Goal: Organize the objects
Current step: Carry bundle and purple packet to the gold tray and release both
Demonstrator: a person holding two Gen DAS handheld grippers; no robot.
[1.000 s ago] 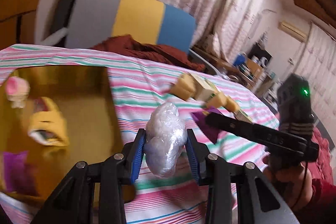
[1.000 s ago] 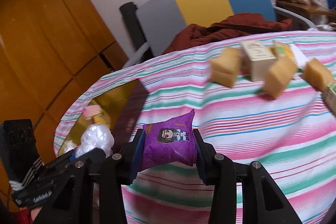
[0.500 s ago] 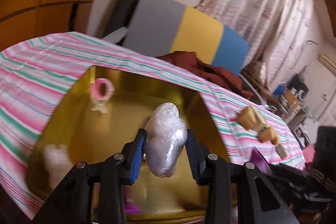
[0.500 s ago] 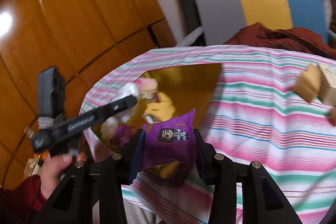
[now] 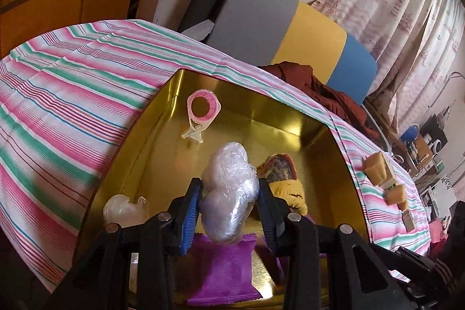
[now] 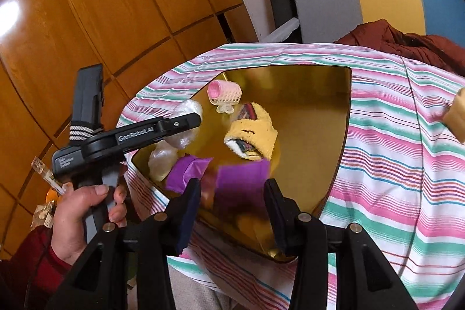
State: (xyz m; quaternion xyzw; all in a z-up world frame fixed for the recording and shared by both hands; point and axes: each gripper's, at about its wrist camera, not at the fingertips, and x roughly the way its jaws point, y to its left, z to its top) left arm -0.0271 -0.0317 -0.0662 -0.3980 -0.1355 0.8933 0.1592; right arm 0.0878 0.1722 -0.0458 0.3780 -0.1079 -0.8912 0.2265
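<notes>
Left gripper (image 5: 229,202): jaws clamped on a clear plastic-wrapped bundle (image 5: 228,193), held above the gold tray (image 5: 319,135). Right gripper (image 6: 232,202): jaws spread wide, gripping nothing; a blurred purple snack packet (image 6: 241,182) lies between and beyond them, over the tray's near corner; contact with the tray cannot be determined. Inside the tray: pink hair roller (image 5: 202,109) toward the far side, yellow sock roll (image 6: 251,137) mid-tray, second purple packet (image 5: 223,272) and a clear wad (image 5: 123,209) at the near edge. Tray sits on a striped cloth (image 5: 58,95); tan blocks (image 5: 377,170) lie beyond the tray's right rim.
</notes>
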